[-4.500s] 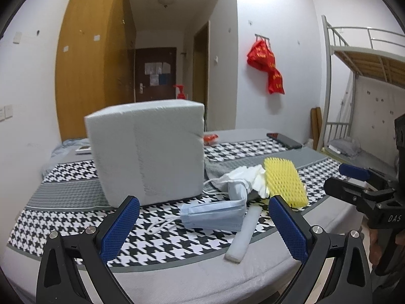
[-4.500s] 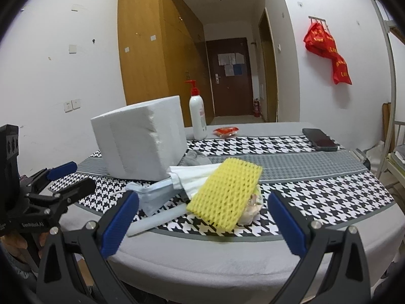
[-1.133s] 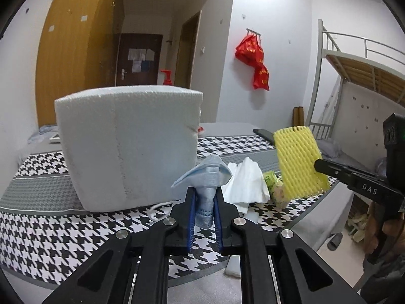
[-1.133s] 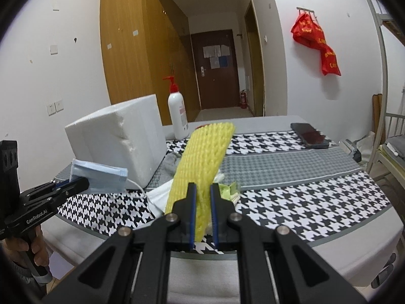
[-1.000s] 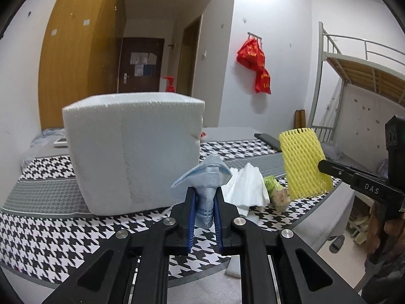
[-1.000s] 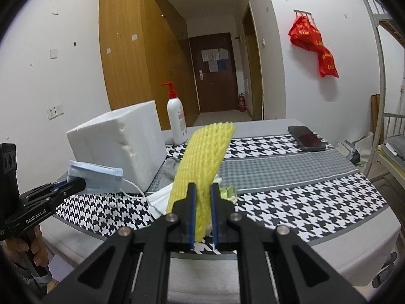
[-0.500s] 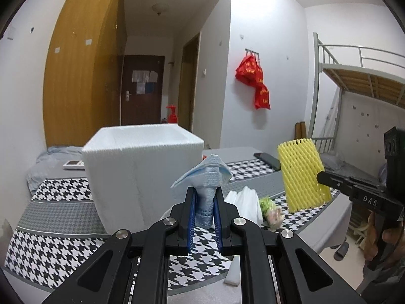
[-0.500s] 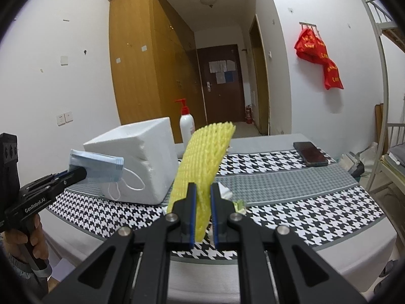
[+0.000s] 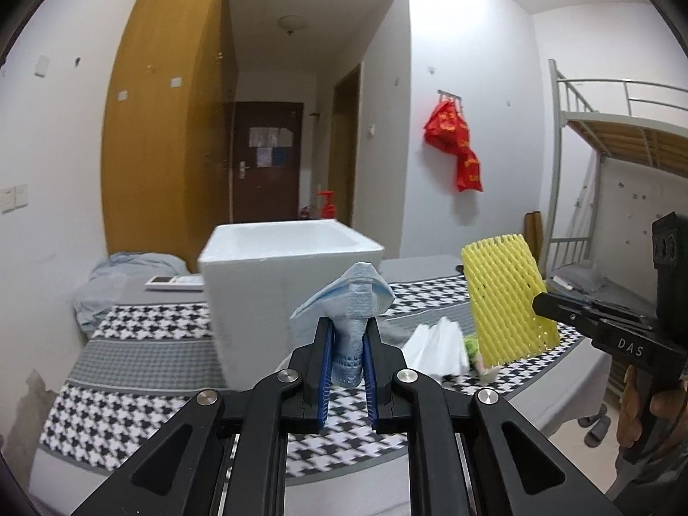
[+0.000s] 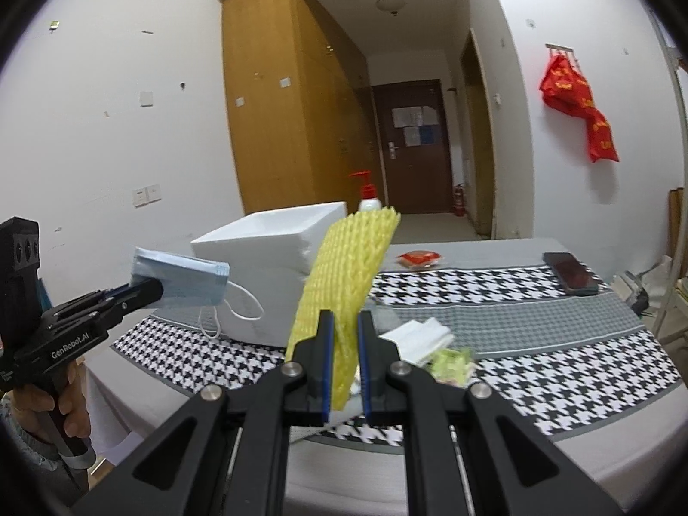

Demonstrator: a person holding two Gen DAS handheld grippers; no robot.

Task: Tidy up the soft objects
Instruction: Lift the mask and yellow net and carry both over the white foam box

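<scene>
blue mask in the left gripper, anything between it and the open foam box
Nothing visible blocks it. The blue mask, clamped in the left gripper, is lifted near the foam box, whose top is open.

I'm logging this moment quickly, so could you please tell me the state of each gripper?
Left gripper: closed on the blue mask, lifted off the table.
Right gripper: closed on the yellow foam net, also lifted.
</scene>
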